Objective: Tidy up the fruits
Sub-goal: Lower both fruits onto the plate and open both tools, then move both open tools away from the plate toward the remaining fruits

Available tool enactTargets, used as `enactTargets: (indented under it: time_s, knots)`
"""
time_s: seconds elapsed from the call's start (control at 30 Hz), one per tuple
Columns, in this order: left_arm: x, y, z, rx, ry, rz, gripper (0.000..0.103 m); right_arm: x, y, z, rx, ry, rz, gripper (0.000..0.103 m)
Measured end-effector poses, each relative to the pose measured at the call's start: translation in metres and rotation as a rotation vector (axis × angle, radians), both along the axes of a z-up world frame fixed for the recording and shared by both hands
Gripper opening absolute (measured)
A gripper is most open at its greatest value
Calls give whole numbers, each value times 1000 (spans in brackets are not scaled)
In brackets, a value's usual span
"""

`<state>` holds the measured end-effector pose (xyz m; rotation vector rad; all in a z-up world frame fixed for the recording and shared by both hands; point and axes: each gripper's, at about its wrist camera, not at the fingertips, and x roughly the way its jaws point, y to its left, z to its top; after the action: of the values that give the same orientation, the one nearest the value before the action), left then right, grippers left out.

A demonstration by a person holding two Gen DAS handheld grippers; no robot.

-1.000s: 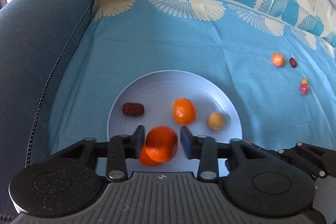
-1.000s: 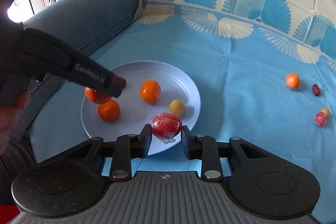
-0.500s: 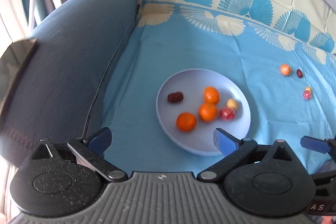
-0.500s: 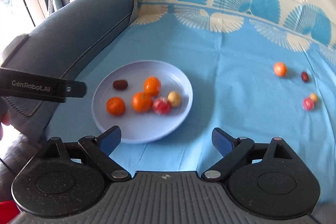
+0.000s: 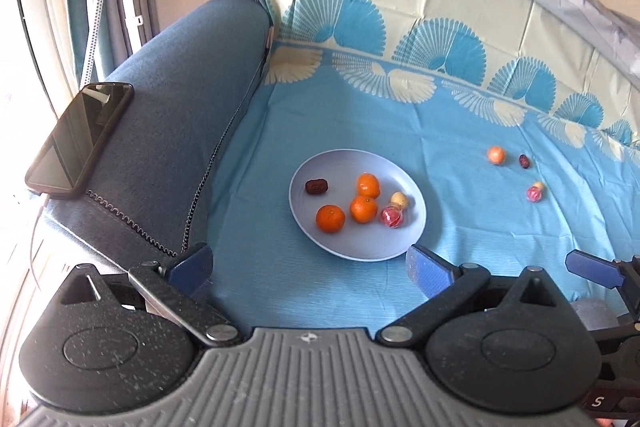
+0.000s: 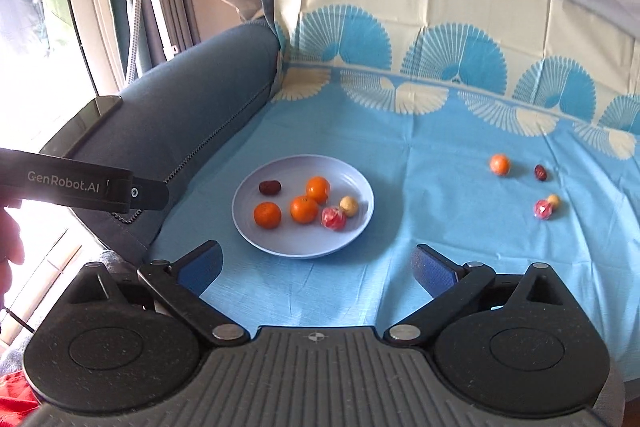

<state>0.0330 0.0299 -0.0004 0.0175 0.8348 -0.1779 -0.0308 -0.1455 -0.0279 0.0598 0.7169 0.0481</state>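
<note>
L gripper (image 5: 308,265) sits at 6 o'clock in its own view, blue pads spread wide, nothing btwn them. R gripper (image 6: 316,267) likewise at 6 o'clock in its view; its jaws are opening, already wide apart, nothing btwn them, only light-blue patterned cloth (image 6: 420,155) under both.

Just beyond the pads, near centre: round pale-blue plate (image 6: 280,243) on the cloth. On it, nearest first: orange mandarin at 7 o'clock of plate (image 6: 267,215), second mandarin mid-plate (image 6: 304,209), red foil-wrapped ball (image 6: 333,218) at approx 4 o'clock, touching or just beside a small beige round fruit (image 6: 349,206). Third mandarin (image 6: 318,189) behind the middle one; dark red-brown date (image 6: 269,187) at 10 o'clock of plate.

Well apart, at 3 o'clock of the R view, loose on cloth: red wrapped ball (image 6: 542,209) touching a small beige fruit (image 6: 553,201); farther back a small orange fruit (image 6: 500,164) and a dark date (image 6: 540,172).

At 9 o'clock, blue fabric sofa armrest (image 5: 180,95) w/ black smartphone (image 5: 80,139) lying on it. Part of a hand (image 6: 10,247) shows at the L edge of the R view.
</note>
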Motion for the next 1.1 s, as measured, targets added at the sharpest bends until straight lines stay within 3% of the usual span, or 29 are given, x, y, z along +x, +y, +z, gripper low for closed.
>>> enactTargets:
  time_s: [0.5, 1.1]
  knots:
    - [-34, -3, 26, -20, -70, -21, 103, -38, -1, 26, -35, -108, -20, 102]
    - [-12, -33, 22, 26, -45, -57, 103, -29, -41, 5, 22, -84, -152, 102]
